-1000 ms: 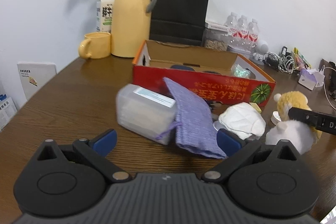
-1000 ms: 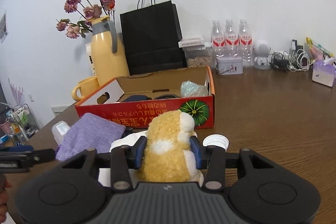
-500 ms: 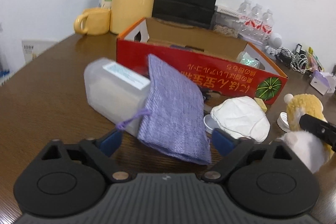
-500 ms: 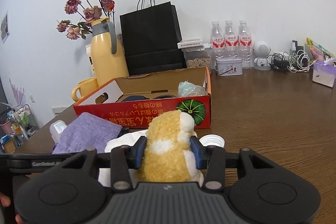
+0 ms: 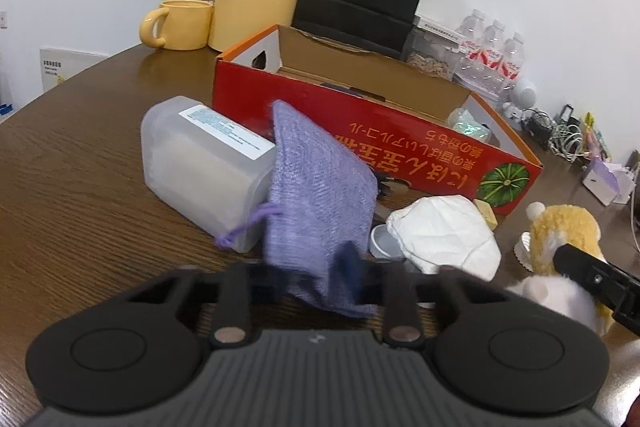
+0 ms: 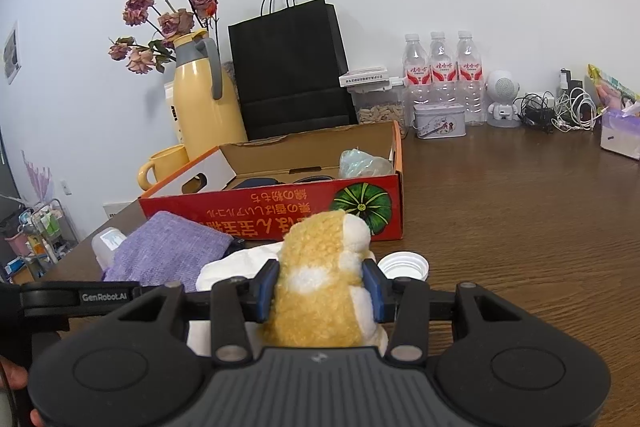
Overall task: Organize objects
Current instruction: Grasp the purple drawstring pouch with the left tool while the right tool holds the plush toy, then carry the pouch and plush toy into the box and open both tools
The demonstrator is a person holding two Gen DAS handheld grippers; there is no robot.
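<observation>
Bare table (image 6: 520, 227) lies right of the red box (image 6: 280, 207); 3 bottles (image 6: 440, 67) line the wall.

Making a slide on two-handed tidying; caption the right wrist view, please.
Right tongs grip a yellow plush hamster before a red pumpkin carton on a wooden table.

Blurred left tongs (image 5: 316, 273) on pouch (image 5: 320, 207)

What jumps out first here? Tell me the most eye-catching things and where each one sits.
The red cardboard box with its green pumpkin picture sits mid-table, open on top. In front of it, the right gripper is shut on a fluffy yellow plush toy. Beside that, the left gripper is closing on the near edge of a purple knitted pouch, which leans on a translucent plastic container.
</observation>
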